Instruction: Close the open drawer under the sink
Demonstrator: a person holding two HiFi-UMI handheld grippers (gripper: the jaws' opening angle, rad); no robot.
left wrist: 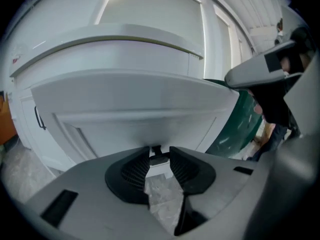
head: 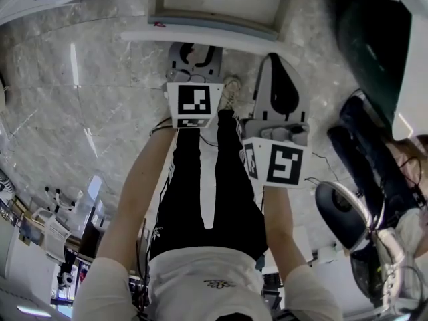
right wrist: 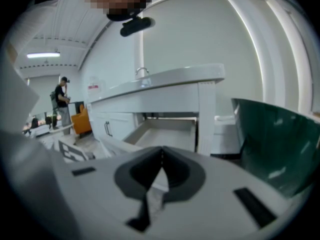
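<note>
The open white drawer (head: 217, 2) juts out from the cabinet at the top of the head view, its front panel (head: 200, 40) nearest me. My left gripper (head: 194, 51) reaches that panel. In the left gripper view the drawer front (left wrist: 130, 104) fills the frame and its small dark handle (left wrist: 159, 158) sits between the pads, with my left gripper (left wrist: 160, 156) shut on it. My right gripper (head: 275, 62) hangs to the right of the drawer, jaws shut and empty. From the right gripper view (right wrist: 161, 156) the drawer (right wrist: 165, 134) stands open under the sink counter (right wrist: 165, 79).
A dark green bin (head: 368, 39) (right wrist: 280, 139) stands right of the cabinet. Black bags and a chair (head: 374, 152) crowd the right side. My legs and a shoe (head: 231, 92) are on the marble floor (head: 67, 99) below the drawer. A person (right wrist: 62, 101) stands far off.
</note>
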